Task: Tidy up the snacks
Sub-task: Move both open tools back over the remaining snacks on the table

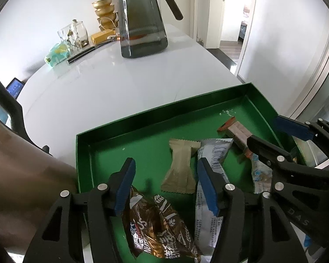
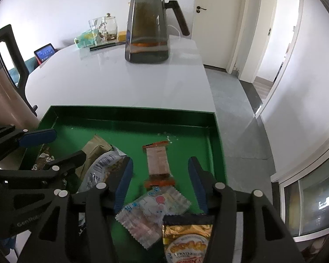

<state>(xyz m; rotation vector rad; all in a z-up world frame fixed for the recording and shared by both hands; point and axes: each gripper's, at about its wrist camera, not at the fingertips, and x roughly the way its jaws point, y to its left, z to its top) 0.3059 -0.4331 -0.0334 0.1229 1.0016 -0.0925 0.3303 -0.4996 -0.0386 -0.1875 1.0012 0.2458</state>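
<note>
Lying under open left gripper — brown snack pkt; untouched

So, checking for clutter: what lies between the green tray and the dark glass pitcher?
Only bare white tabletop between green tray and pitcher, in both views.

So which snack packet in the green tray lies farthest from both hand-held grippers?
The brown bar with orange ends, lying alone mid-tray toward the far wall; the other packets crowd the near edge.

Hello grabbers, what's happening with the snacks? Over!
Both grippers, left and right, open, holding nothing. Snacks lying loose in the green tray: brown pack, pink wafer. Nothing in the way.
</note>
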